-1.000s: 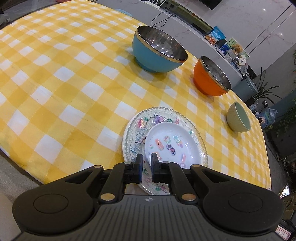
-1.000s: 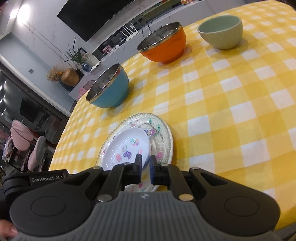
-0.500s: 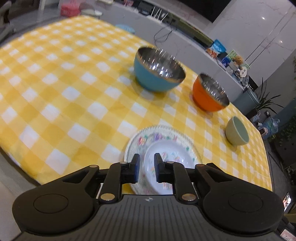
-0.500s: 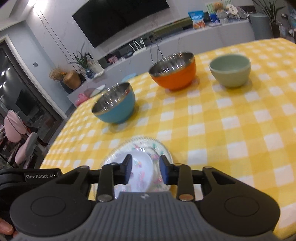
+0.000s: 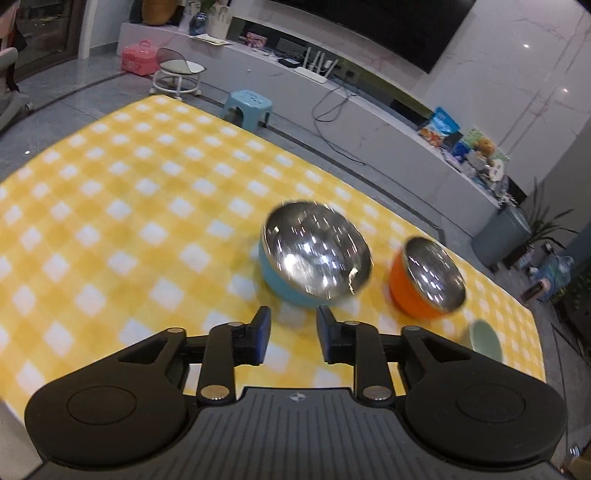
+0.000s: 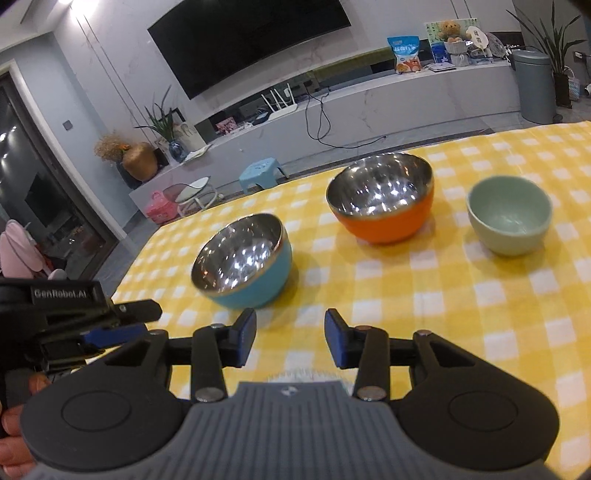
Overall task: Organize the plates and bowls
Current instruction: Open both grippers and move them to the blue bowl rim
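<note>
Now both opening, left gripper and right gripper, nothing between; could bump blue bowl, mid-frame, if lowered carelessly.

A yellow and white checked cloth covers the tabletop. Beyond it, a dark television hangs on the pale wall above a long low white cabinet. On the cabinet stand a snack bag, a teddy bear and a white router. On the floor are a small blue stool, a pink case, a round white stool and a grey bin. A gold vase sits at the cabinet's left end.
</note>
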Motion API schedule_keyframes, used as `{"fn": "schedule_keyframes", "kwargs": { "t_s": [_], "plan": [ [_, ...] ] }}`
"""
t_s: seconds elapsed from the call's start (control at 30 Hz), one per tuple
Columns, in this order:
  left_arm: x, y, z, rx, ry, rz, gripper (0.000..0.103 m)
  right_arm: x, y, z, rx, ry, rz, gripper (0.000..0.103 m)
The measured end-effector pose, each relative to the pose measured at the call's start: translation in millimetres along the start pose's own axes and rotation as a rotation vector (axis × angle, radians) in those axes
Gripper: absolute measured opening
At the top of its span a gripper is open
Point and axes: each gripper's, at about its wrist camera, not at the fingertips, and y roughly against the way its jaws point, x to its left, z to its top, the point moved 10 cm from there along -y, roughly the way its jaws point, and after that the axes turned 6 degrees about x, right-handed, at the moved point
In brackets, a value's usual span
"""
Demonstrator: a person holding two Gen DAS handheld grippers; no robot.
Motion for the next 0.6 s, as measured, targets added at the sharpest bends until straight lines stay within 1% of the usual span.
{"fn": "schedule_keyframes", "kwargs": {
  "t_s": [0.07,0.13,0.2,0.23,0.33,0.47,0.6],
  "plan": [
    [2,-12,13,0.009,0.008,0.033,0.036,4,-13,10,0.006,0.003,-0.013,0.041],
    [5,-24,26,0.002,0.003,0.088,0.038,7,-26,20,0.011,0.007,-0.033,0.041],
    [10,-33,35,-0.006,0.009,0.113,0.043,9,-41,29,0.024,0.015,-0.061,0.041],
    [12,-38,39,-0.012,0.022,0.120,0.044,11,-48,33,0.033,0.017,-0.071,0.041],
    [21,-53,48,-0.036,0.044,0.131,0.045,15,-68,43,0.057,0.013,-0.068,0.041],
    [30,-70,50,-0.078,0.011,0.135,0.048,17,-93,54,0.088,0.003,-0.078,0.041],
    [33,-84,45,-0.056,0.011,0.100,0.048,18,-117,54,0.125,-0.019,-0.090,0.041]
  ]
}}
